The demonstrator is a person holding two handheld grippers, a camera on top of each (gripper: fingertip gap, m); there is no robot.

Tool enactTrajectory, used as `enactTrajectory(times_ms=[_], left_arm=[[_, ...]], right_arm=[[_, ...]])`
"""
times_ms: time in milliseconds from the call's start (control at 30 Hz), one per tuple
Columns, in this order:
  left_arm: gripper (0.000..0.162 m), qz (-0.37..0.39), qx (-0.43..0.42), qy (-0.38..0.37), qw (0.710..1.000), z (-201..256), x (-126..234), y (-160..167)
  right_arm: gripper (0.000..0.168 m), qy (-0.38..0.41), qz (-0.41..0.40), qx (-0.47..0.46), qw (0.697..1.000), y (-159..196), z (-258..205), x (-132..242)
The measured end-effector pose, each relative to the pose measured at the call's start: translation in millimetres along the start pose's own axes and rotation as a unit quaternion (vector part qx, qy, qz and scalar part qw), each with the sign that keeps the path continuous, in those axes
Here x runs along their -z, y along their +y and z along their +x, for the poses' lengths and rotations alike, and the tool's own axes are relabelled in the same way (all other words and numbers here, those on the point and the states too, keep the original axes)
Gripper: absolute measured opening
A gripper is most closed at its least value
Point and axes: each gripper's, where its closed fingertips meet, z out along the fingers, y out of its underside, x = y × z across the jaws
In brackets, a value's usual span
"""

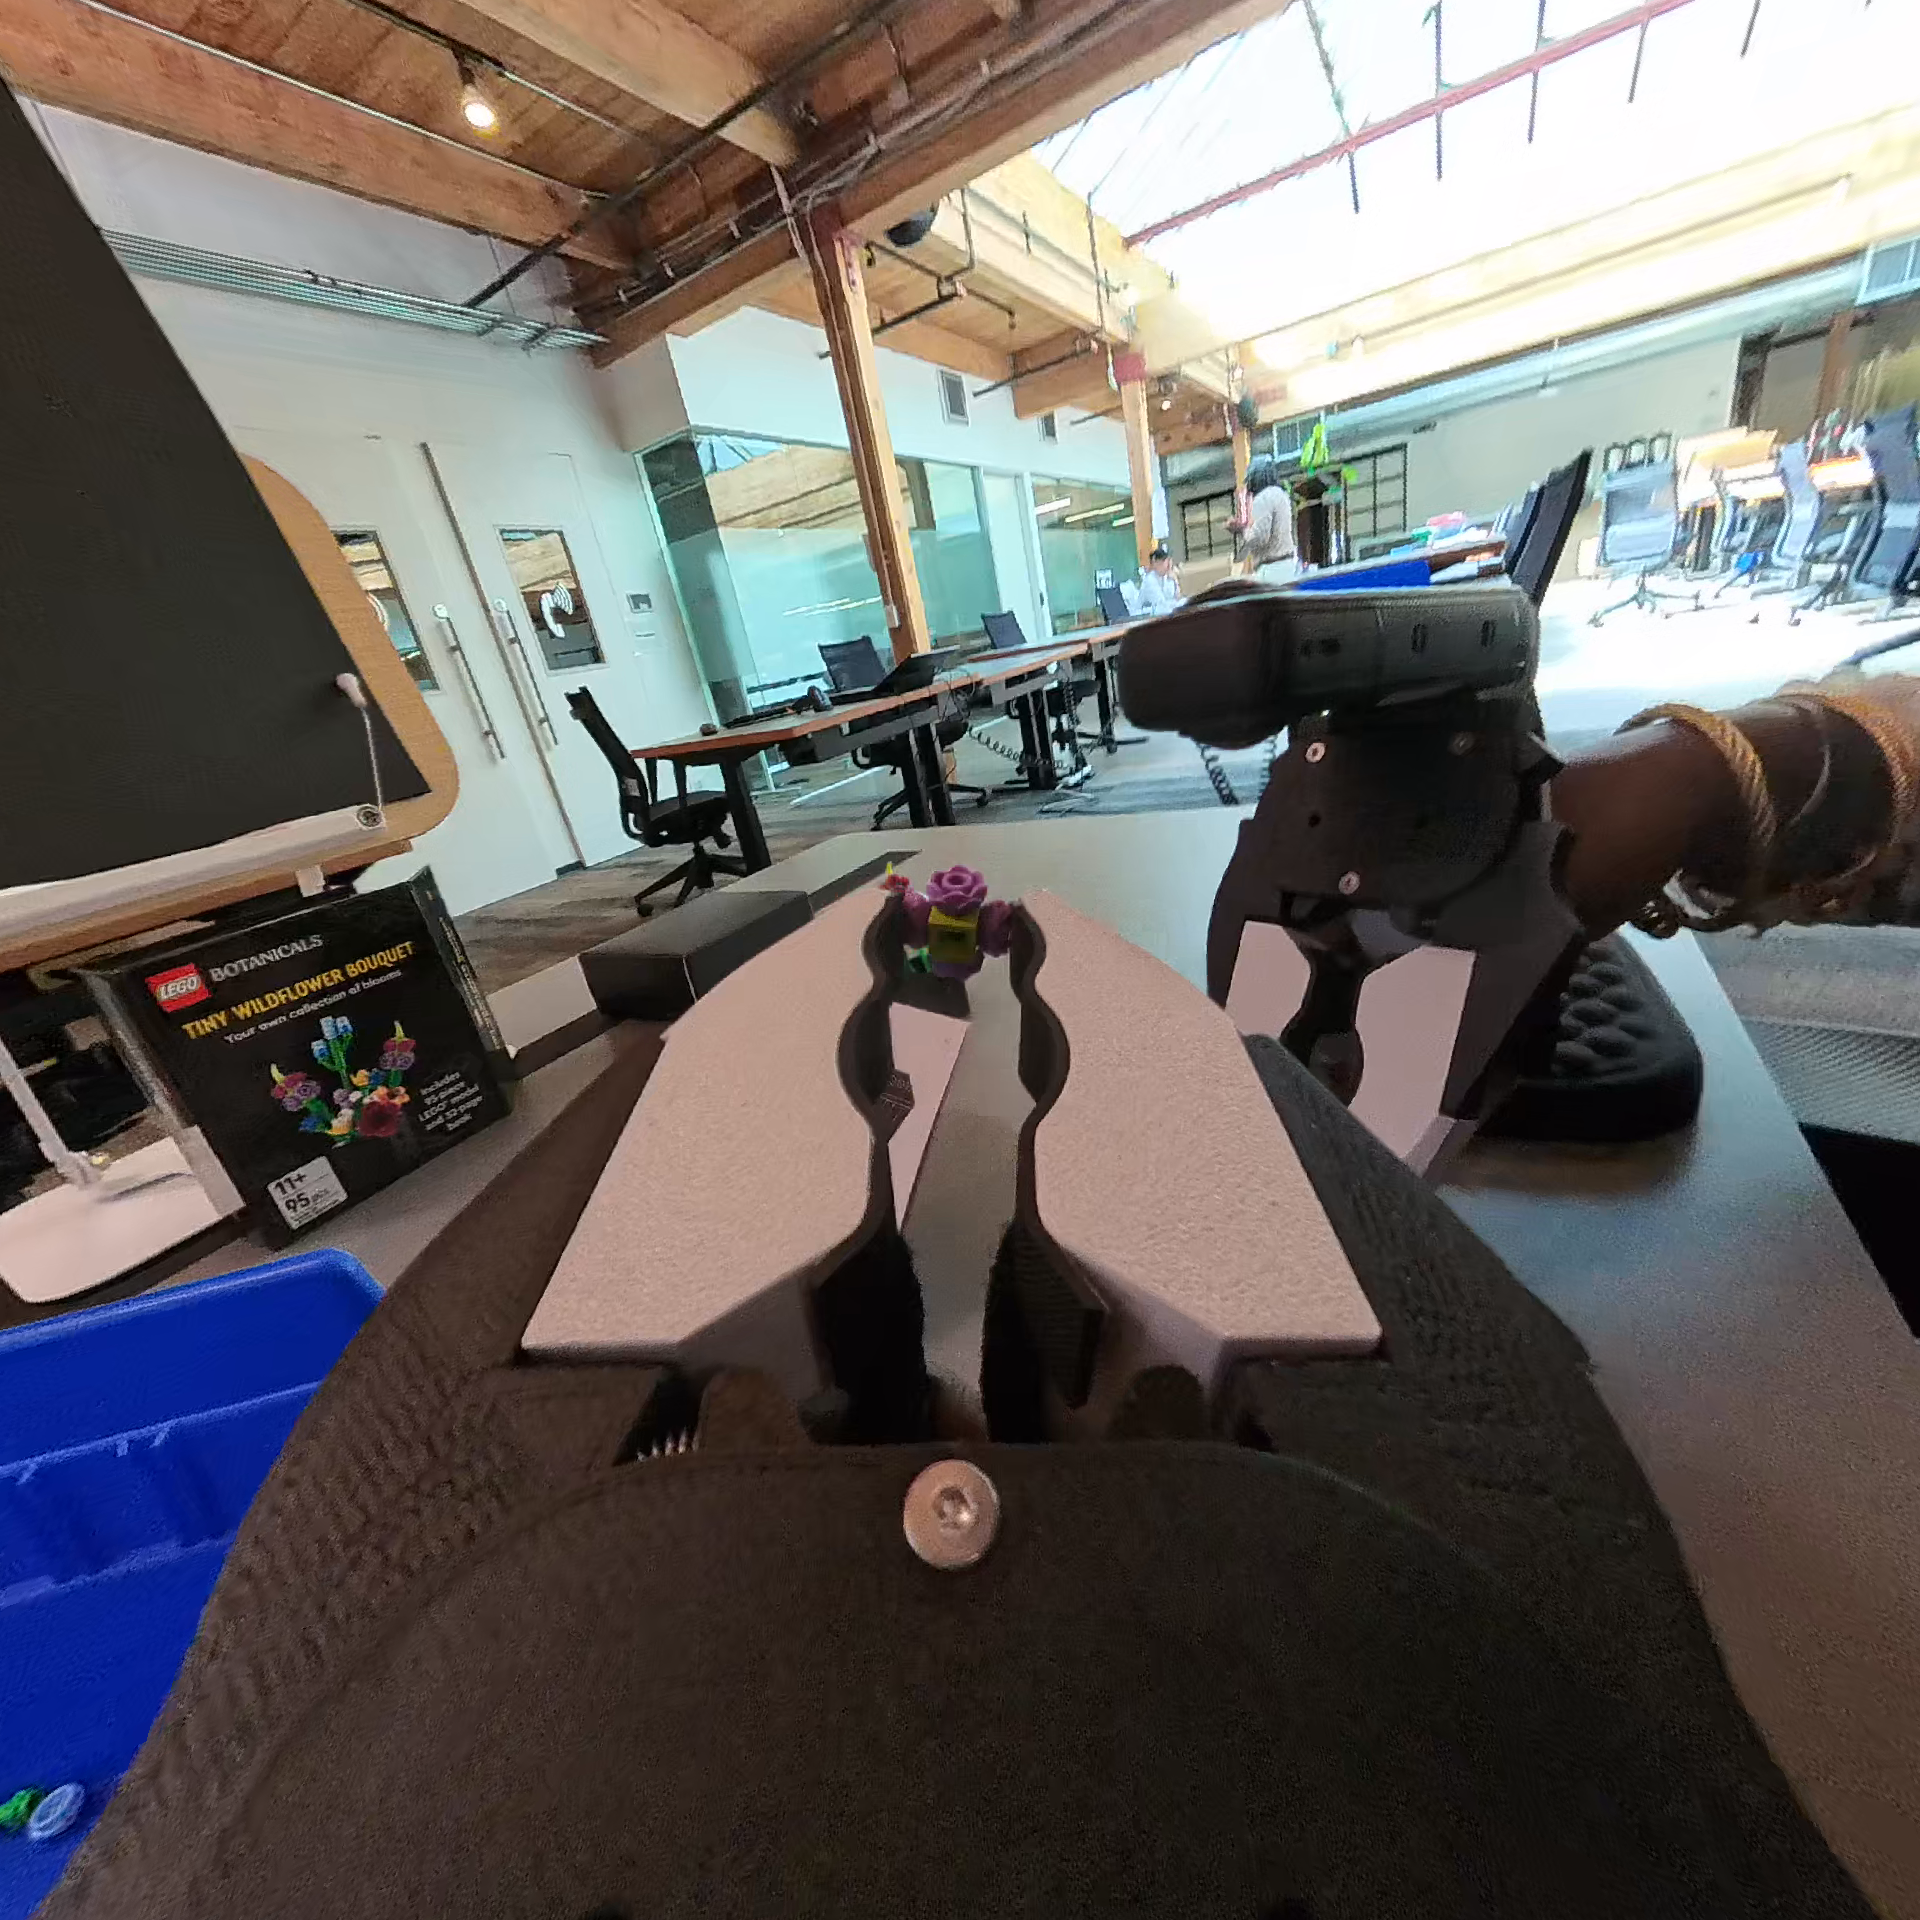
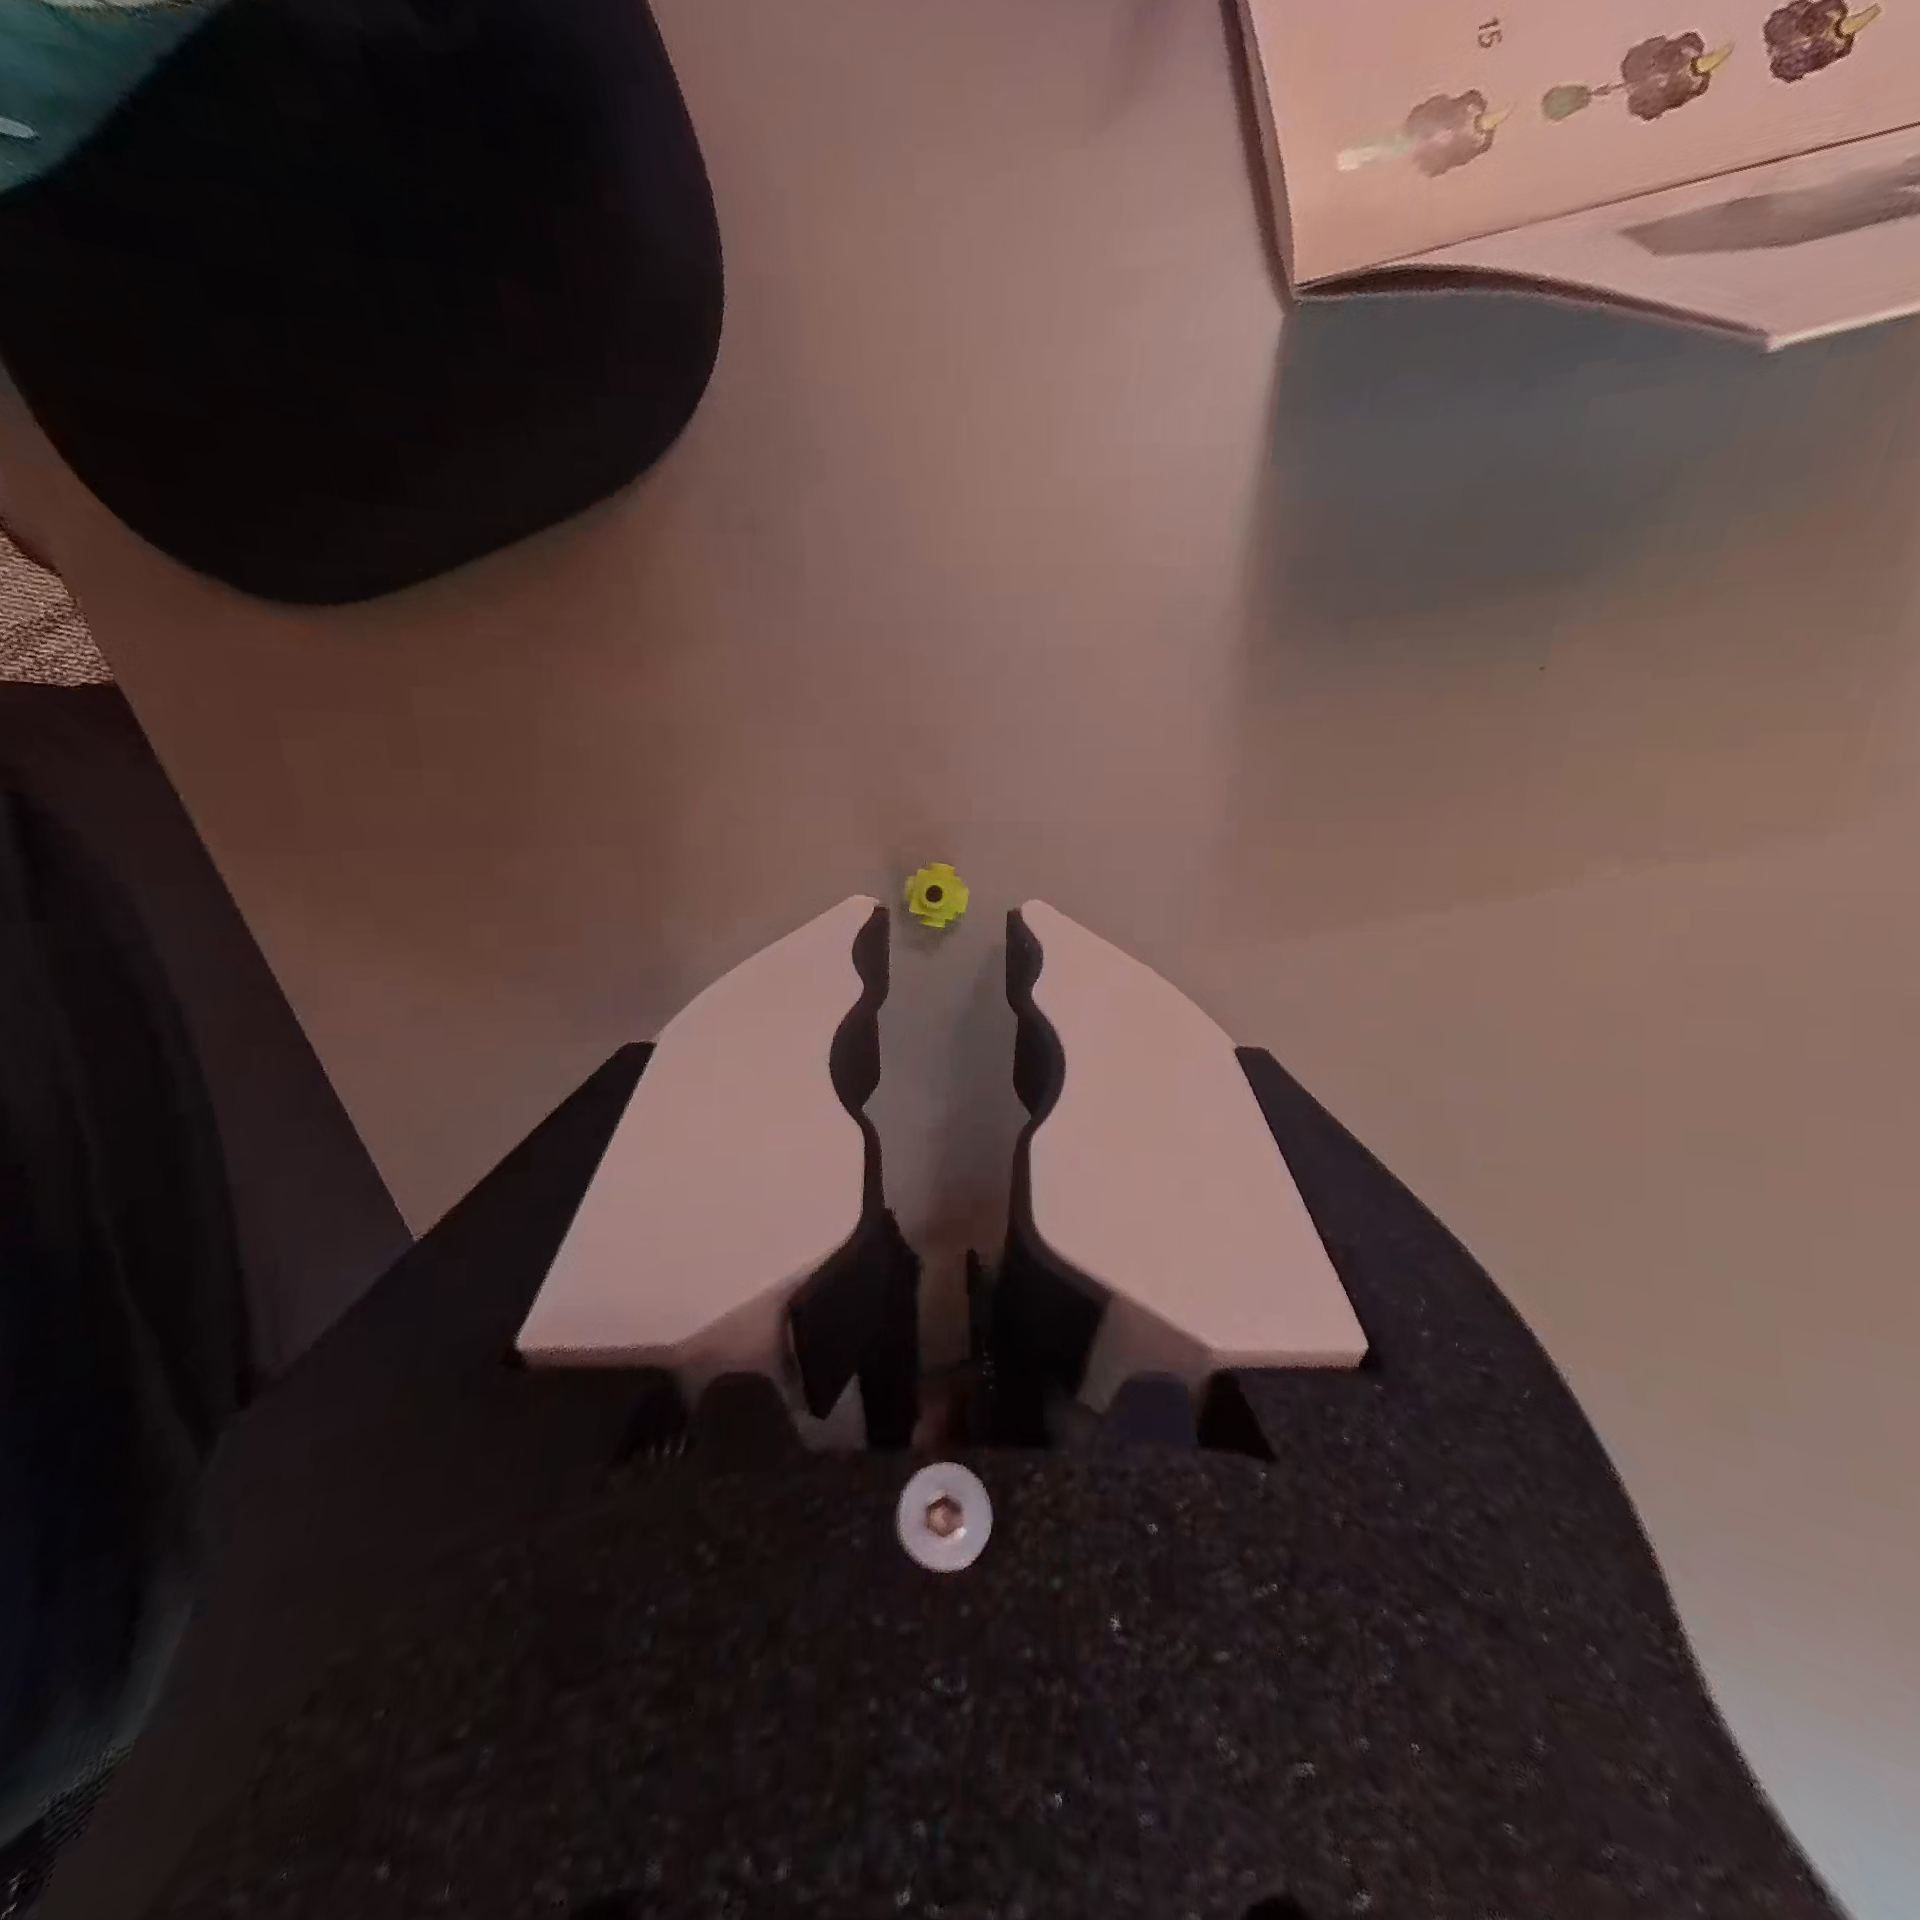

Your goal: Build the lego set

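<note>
Grey table (image 2: pixel 1351 727), printed black set box (image 1: pixel 312 1049), left jaws grasping purple flower (image 1: pixel 951 920), right jaws released by yellow stud (image 2: pixel 935 894).

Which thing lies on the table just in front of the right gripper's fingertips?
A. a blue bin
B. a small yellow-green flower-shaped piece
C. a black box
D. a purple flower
B: in the right wrist view the small yellow-green piece lies on the table just beyond the open right gripper.

A black wrist rest (image 1: pixel 1600 1049) lies on the grey table (image 1: pixel 1662 1351).
</note>
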Motion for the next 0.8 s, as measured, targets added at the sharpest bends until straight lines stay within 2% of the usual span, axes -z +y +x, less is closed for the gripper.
enactTrajectory(times_ms=[367, 433, 467, 533, 600, 633, 700, 800], left_arm=[[0.019, 0.004, 0.005, 0.008, 1.0, 1.8, 0.1, -0.2], [0.019, 0.016, 0.023, 0.014, 1.0, 1.5, 0.9, -2.9], [0.019, 0.03, 0.046, 0.023, 0.998, 1.9, 2.0, -6.5], [0.019, 0.078, 0.134, 0.071, 0.985, 5.6, 6.5, -18.6], [0.019, 0.12, 0.253, 0.149, 0.948, 11.8, 12.5, -29.9], [0.019, 0.133, 0.302, 0.186, 0.925, 15.6, 15.1, -33.9], [0.019, 0.146, 0.347, 0.227, 0.898, 23.2, 17.3, -37.2], [0.019, 0.12, 0.336, 0.241, 0.903, 36.5, 13.9, -30.1]], right_arm=[[0.012, 0.008, 0.003, 0.01, 1.0, -0.7, -2.5, -6.6], [0.012, -0.012, 0.055, 0.004, 0.998, -12.0, -2.9, 1.7], [0.012, -0.035, 0.108, 0.003, 0.993, -24.5, -5.2, 11.0], [0.012, -0.106, 0.268, 0.013, 0.958, -59.2, -13.0, 44.7], [0.012, -0.152, 0.423, 0.048, 0.892, -84.9, -17.1, 87.7], [0.012, -0.151, 0.485, 0.078, 0.858, -92.6, -18.3, 105.8], [0.012, -0.141, 0.555, 0.124, 0.81, -102.7, -23.4, 126.5], [0.012, -0.179, 0.562, 0.119, 0.799, -115.3, -32.6, 125.3]])
